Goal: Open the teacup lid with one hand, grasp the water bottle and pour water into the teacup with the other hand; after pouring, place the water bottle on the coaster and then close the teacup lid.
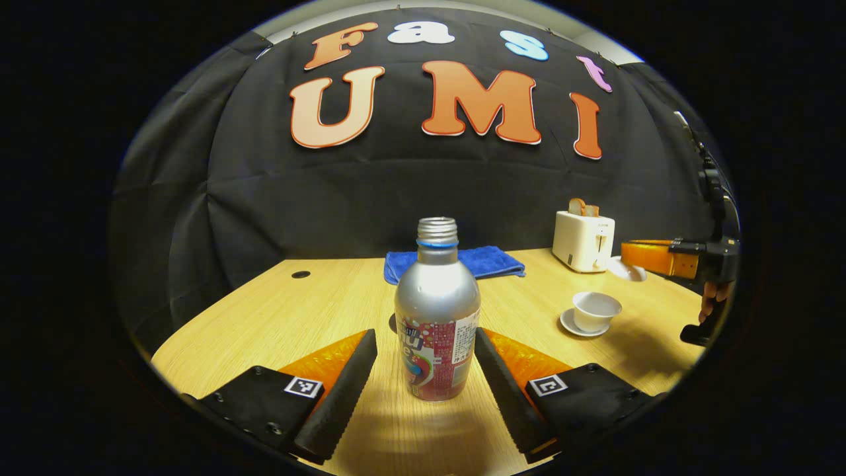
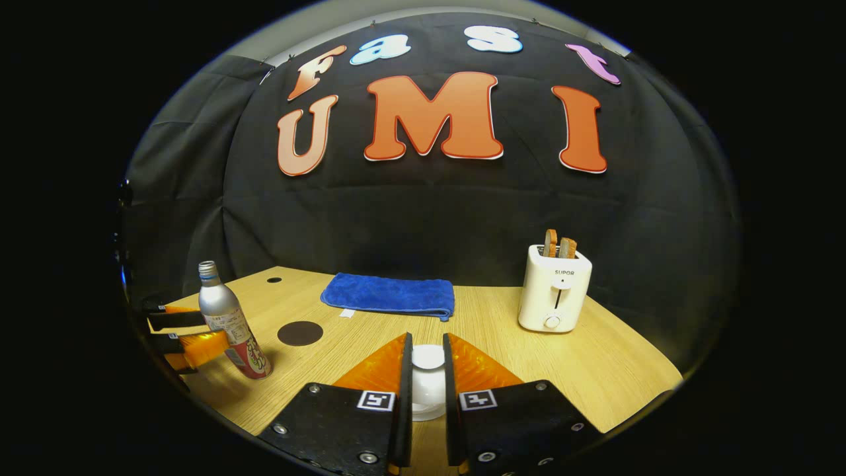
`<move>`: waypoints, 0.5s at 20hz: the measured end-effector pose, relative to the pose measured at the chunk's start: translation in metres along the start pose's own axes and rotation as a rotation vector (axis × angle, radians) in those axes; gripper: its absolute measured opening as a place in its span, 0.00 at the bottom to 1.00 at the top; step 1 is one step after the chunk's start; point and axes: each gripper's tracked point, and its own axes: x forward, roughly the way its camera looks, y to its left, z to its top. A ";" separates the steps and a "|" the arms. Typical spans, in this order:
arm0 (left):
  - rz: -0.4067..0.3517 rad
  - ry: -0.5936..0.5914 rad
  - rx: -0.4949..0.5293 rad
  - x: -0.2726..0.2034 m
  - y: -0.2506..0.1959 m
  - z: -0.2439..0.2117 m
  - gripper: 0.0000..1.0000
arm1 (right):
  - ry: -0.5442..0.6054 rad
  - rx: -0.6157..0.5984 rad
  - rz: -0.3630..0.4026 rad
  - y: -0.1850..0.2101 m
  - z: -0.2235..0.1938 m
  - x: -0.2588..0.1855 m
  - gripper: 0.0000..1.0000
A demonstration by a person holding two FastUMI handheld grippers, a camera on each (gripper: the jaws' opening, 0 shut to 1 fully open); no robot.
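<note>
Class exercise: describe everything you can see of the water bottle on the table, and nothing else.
The water bottle is a silvery, metal-looking bottle with rounded shoulders, a threaded neck with a blue ring below it, and no cap. A red, white and blue printed label wraps its lower half. It stands upright on the wooden table, uncapped mouth up. The left gripper is open, one finger on each side of it, neither pressing it. In the right gripper view it stands beside the dark round coaster, not on it.

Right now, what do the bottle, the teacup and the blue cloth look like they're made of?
The bottle looks like brushed aluminium: matte silver shoulder with a soft glare, threaded metal neck, printed label below. The teacup on its saucer seems to be glazed white ceramic or porcelain, smooth and faintly shiny. The blue cloth looks like plush microfibre, folded, fuzzy and non-reflective.
</note>
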 end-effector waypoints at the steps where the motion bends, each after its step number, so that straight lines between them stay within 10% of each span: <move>1: -0.005 0.010 0.010 0.004 -0.002 -0.002 0.98 | -0.005 0.002 -0.001 -0.001 0.003 -0.002 0.21; 10: -0.020 0.127 0.027 0.031 -0.008 -0.033 0.94 | -0.046 -0.002 -0.021 -0.014 0.021 -0.017 0.22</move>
